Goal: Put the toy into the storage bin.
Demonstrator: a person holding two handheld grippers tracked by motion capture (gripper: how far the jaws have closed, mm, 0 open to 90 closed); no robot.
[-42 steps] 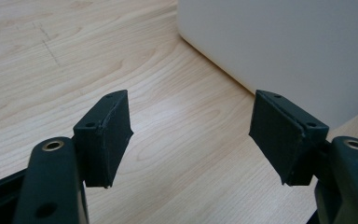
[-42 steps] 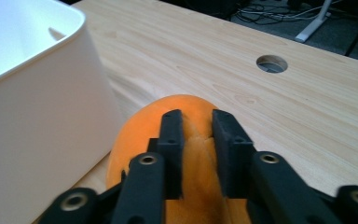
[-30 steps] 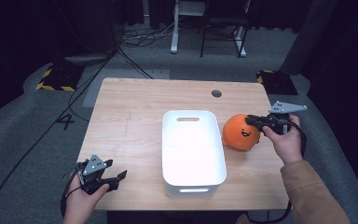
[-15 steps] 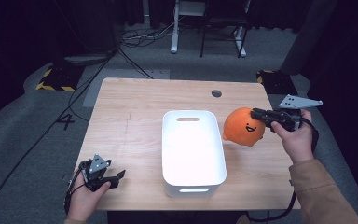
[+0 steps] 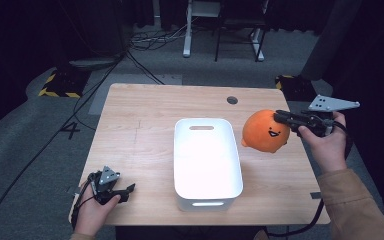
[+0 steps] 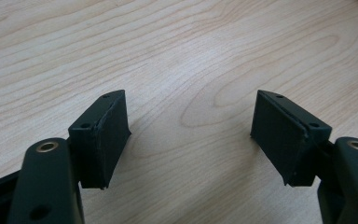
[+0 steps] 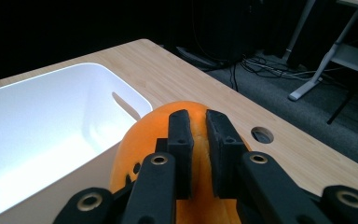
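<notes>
Item: one orange plush toy [image 5: 264, 131], round and soft-bodied, with a small black smiling face stitched on its near side; it was held clear of the table [image 5: 145, 120], just right of the bin's far right corner. In the right gripper view its fabric [image 7: 168, 135] bulged to either side of the jaws. Right tongs [image 5: 281, 118]: clenched on a pinch of the toy's upper surface, jaws almost meeting, held in the person's right hand [image 5: 325, 145]. Item: one white plastic bin [image 5: 206, 160], rectangular with rounded corners and a slot handle at the far end, standing at the table's middle, nothing in it. Left tongs [image 5: 126, 191]: released, jaws spread wide over bare wood at the near left corner, gripping nothing, held in the left hand [image 5: 94, 212].
</notes>
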